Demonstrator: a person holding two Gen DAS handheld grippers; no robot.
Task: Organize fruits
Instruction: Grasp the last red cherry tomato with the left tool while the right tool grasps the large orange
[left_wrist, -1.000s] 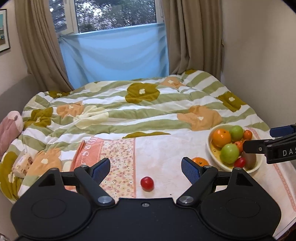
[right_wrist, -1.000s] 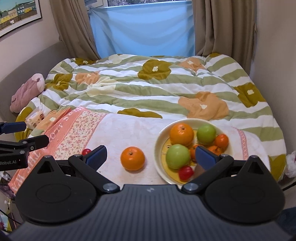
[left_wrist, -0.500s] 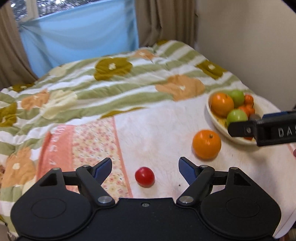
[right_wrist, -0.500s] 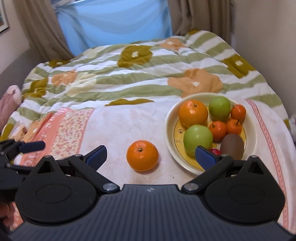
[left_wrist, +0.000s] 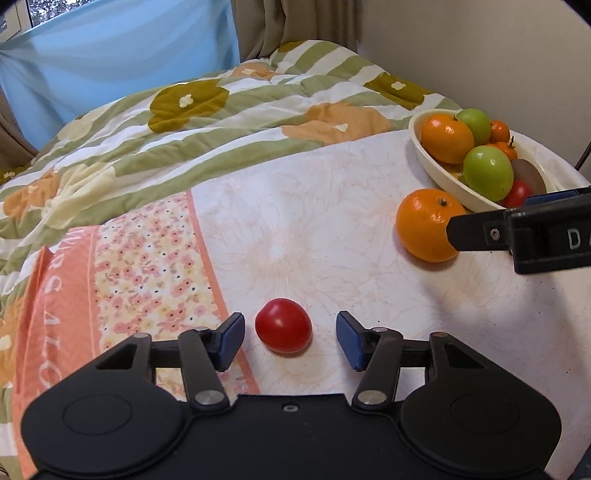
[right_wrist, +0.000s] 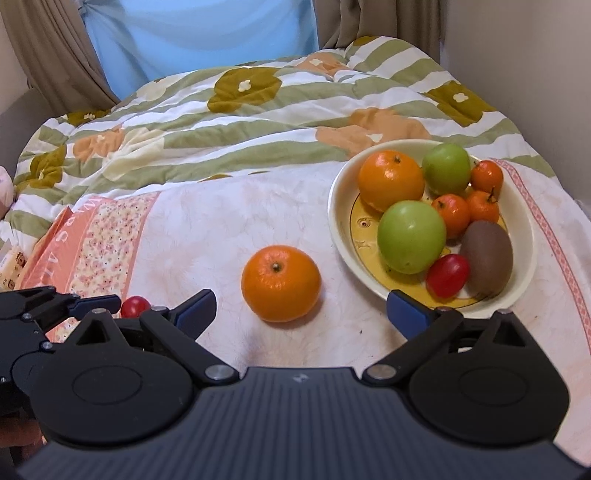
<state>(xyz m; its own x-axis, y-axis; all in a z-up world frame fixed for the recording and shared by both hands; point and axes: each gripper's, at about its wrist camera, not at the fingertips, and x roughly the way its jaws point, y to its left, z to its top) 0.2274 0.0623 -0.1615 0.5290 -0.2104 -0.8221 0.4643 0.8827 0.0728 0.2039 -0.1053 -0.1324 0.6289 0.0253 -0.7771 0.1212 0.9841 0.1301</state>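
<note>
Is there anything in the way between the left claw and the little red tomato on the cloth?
No, nothing visible blocks it. The small red tomato lies on the cloth just ahead of the open left claw, in line with the gap between its fingers. The loose orange sits well off to the side.

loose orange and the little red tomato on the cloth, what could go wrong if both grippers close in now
1. The tomato is round and lies free between the open left gripper's fingers; an off-centre squeeze could roll it away.
2. The orange lies close to the bowl; the wide-open right gripper could knock the rim.
3. The bowl is already crowded, so added fruit might roll out.
</note>
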